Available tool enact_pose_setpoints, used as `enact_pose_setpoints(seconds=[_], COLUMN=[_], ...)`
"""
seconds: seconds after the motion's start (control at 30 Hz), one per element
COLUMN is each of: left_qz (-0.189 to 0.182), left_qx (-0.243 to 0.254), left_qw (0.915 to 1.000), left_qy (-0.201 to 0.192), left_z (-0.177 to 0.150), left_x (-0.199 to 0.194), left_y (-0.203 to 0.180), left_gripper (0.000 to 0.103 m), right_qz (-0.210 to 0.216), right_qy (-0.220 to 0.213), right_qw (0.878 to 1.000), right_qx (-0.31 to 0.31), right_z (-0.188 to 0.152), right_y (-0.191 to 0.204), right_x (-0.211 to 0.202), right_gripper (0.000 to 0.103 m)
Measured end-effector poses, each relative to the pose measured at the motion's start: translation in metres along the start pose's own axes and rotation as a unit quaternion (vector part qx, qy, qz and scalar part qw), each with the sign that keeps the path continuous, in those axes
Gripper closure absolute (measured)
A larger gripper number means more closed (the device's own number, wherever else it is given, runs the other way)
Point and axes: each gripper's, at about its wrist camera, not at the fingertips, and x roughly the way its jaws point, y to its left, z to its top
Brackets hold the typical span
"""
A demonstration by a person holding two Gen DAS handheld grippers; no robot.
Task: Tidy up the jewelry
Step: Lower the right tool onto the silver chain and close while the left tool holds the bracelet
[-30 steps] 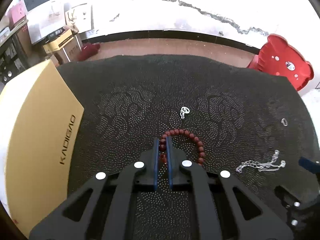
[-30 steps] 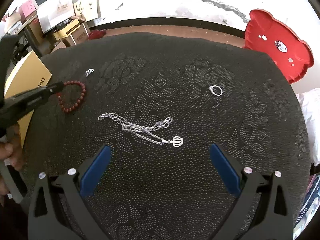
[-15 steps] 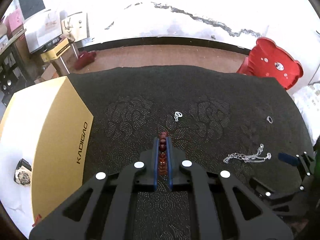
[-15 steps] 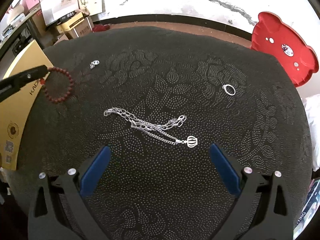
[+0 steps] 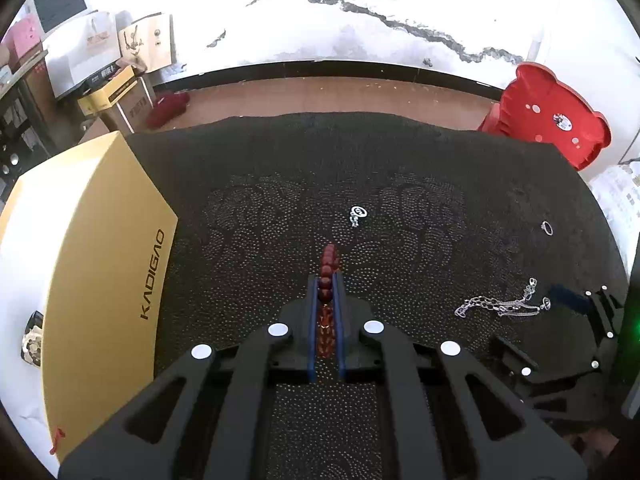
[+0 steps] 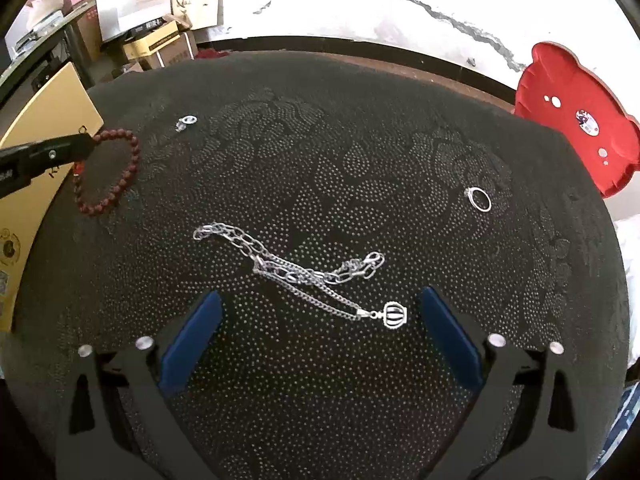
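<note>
Left wrist view showed the left claw (image 5: 325, 280) clamped tight on a red bead bracelet (image 5: 327, 268), its blue pads pressed against the beads, with a few beads poking out past the tips. From the right wrist view the same bracelet (image 6: 114, 172) hung as a loop from the left claw's tip (image 6: 86, 144), lifted off the dark patterned cloth (image 6: 320, 140) that covered the bench, near the cloth's left edge.

A yellow box (image 5: 100, 280) lay at the left side of the bench, just beside the held bracelet. A small silver charm (image 6: 186, 122) lay on the cloth a little farther back and to the right of the bracelet.

The right claw (image 6: 320, 320) stood wide apart over the near middle of the cloth; its jaws had just been closing a little, and they gripped nothing. A tangled silver chain with a small cage-shaped pendant (image 6: 304, 272) lay on the cloth mostly just beyond the tips, its pendant end reaching between the two blue pads (image 6: 192, 340) without touching them. A silver ring (image 6: 479, 199) lay farther to the right, well apart from the chain.

A red bear-shaped stool (image 6: 576, 120) stood beyond the far right corner of the bench.
</note>
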Motion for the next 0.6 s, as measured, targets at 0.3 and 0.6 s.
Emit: enact_pose_setpoints(seconds=[0.3, 0.6], left_qz=[-0.002, -0.011], left_qx=[-0.002, -0.001], left_qw=[1.0000, 0.9999], left_qy=[0.001, 0.001], left_z=[-0.001, 0.001], left_x=[0.000, -0.008], left_y=[0.002, 0.004], left_gripper=[0.096, 0.096], right_qz=[0.024, 0.035], right_qy=[-0.005, -0.003], right_qw=[1.000, 0.999], right_qx=[-0.015, -0.014], right_z=[0.010, 0.012], right_y=[0.011, 0.019], right_x=[-0.004, -0.017], right_gripper=[0.090, 0.094])
